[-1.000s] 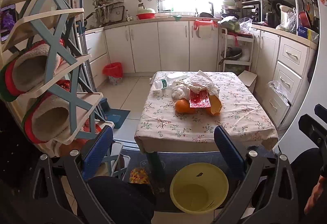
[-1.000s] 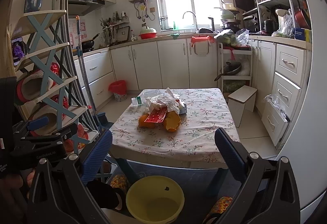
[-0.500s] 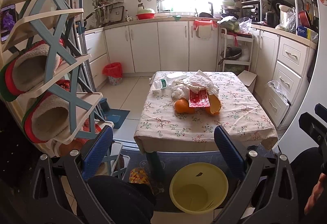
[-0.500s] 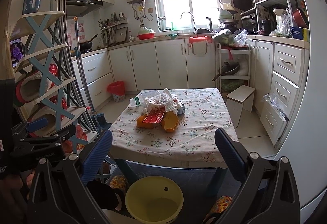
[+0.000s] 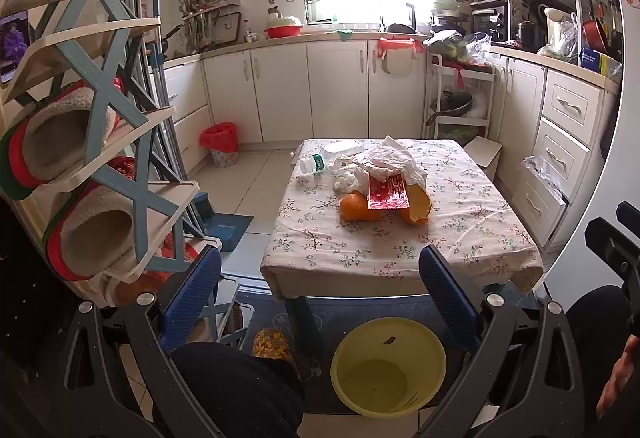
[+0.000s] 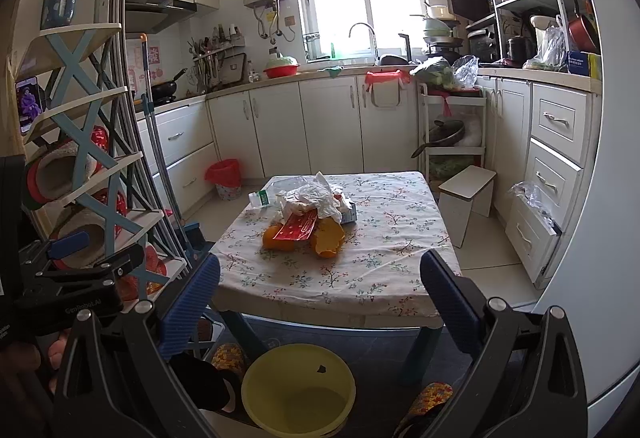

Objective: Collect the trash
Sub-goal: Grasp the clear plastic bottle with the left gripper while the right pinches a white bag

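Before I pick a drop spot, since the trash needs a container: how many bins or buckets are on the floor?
2. A yellow bucket sits on the floor below the table's near edge. A small bin with a red liner stands by the far-left cabinets. Others may be hidden.

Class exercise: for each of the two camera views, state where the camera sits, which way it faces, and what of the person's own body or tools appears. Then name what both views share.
Left wrist: on the left tool, facing the table; open blue fingers, dark knee, right tool at the right edge.
Right wrist: on the right tool, facing the kitchen; open fingers, left tool at the left edge.
Shared: trash pile, yellow bin, red bin.
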A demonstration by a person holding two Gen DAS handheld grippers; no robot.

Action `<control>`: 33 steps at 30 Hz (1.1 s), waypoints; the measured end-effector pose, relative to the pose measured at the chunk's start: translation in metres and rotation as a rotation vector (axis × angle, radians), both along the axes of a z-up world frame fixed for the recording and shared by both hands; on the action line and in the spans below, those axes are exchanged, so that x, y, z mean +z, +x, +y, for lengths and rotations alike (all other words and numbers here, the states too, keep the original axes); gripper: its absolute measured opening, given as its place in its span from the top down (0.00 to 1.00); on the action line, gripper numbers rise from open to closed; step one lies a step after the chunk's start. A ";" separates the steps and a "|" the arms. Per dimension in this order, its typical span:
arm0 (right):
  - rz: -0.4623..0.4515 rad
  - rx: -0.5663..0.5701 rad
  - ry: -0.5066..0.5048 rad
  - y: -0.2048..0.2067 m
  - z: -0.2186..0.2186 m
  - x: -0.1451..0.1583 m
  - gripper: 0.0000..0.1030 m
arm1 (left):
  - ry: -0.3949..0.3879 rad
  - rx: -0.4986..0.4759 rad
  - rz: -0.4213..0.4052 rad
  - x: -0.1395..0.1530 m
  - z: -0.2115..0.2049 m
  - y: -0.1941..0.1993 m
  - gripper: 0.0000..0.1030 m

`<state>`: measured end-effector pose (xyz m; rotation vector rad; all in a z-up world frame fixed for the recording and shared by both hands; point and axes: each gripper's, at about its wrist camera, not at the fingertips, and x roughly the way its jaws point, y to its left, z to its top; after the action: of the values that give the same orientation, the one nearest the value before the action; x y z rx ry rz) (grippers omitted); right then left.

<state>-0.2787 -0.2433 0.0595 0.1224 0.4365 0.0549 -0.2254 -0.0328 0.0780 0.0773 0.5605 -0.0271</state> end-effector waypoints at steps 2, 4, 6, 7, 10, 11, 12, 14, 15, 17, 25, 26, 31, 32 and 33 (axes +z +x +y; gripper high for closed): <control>-0.001 -0.002 -0.001 0.003 -0.001 0.000 0.07 | 0.003 0.000 0.004 -0.001 -0.002 0.002 0.08; 0.000 -0.003 -0.002 0.007 -0.001 -0.001 0.07 | 0.002 -0.004 0.009 -0.002 -0.003 0.006 0.08; 0.000 -0.002 -0.004 0.011 -0.001 -0.003 0.07 | 0.004 -0.007 0.010 -0.004 -0.004 0.010 0.08; 0.000 -0.002 -0.005 0.013 -0.002 -0.003 0.07 | 0.004 -0.006 0.011 -0.005 -0.004 0.011 0.08; -0.004 0.003 -0.011 0.021 -0.001 -0.005 0.07 | -0.001 -0.010 0.018 -0.007 -0.006 0.018 0.08; -0.007 0.006 -0.016 0.025 -0.001 -0.005 0.07 | 0.000 -0.009 0.021 -0.008 -0.006 0.021 0.08; -0.009 0.008 -0.018 0.029 0.000 -0.005 0.07 | 0.002 -0.007 0.022 -0.009 -0.008 0.024 0.08; -0.015 0.012 -0.023 0.038 -0.001 -0.005 0.07 | -0.003 -0.006 0.025 -0.011 -0.008 0.032 0.08; -0.019 0.014 -0.024 0.041 -0.002 -0.005 0.07 | -0.009 -0.009 0.029 -0.013 -0.008 0.038 0.08; -0.026 0.015 -0.032 0.051 -0.003 -0.007 0.07 | -0.010 -0.011 0.032 -0.016 -0.010 0.046 0.08; -0.038 0.038 -0.059 0.108 -0.009 -0.013 0.07 | -0.036 -0.003 0.049 -0.029 -0.007 0.107 0.08; -0.035 0.042 -0.066 0.120 -0.010 -0.015 0.07 | -0.037 -0.001 0.051 -0.031 -0.007 0.115 0.08; 0.013 0.087 -0.071 0.173 -0.009 -0.028 0.07 | -0.028 0.005 0.068 -0.043 -0.012 0.164 0.08; 0.034 0.097 -0.068 0.189 -0.010 -0.031 0.07 | -0.022 0.004 0.071 -0.046 -0.014 0.173 0.08; 0.049 0.103 -0.069 0.202 -0.009 -0.033 0.07 | -0.014 0.002 0.076 -0.049 -0.015 0.184 0.08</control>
<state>-0.0767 -0.2526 0.0262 0.0331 0.4928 0.1383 -0.0416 -0.0476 0.0293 0.0621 0.6358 -0.0325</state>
